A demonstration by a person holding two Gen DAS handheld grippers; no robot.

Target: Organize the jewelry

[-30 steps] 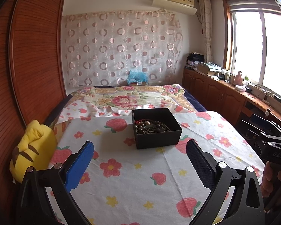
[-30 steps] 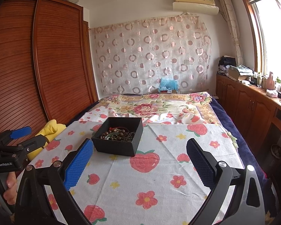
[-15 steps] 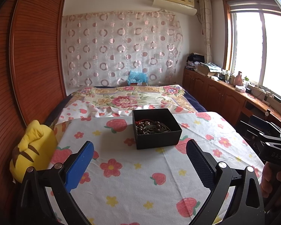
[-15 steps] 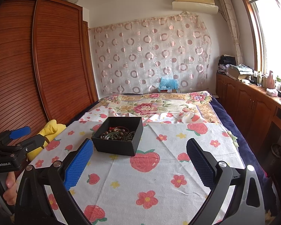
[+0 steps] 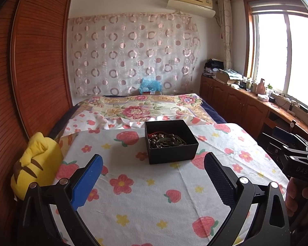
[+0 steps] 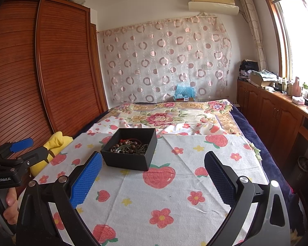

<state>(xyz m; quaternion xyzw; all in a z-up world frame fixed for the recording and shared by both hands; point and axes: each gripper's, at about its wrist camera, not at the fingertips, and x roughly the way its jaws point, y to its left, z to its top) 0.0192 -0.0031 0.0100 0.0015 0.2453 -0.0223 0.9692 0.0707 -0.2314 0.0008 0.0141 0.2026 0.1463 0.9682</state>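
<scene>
A black open box (image 5: 170, 141) sits on the strawberry-print cloth (image 5: 145, 196), holding a tangle of dark bead bracelets (image 5: 166, 140). It also shows in the right wrist view (image 6: 130, 148) with the beads (image 6: 129, 146) inside. My left gripper (image 5: 153, 176) is open and empty, hovering above the cloth just short of the box. My right gripper (image 6: 153, 176) is open and empty, with the box ahead and to its left. The left gripper also shows at the left edge of the right wrist view (image 6: 26, 149), and part of the right tool at the right edge of the left wrist view (image 5: 293, 160).
A yellow plush toy (image 5: 36, 163) lies at the cloth's left edge against the wooden wardrobe (image 5: 37, 65). A floral bedspread (image 5: 141, 109) lies behind the box. Wooden cabinets (image 5: 246, 106) with clutter run under the window on the right.
</scene>
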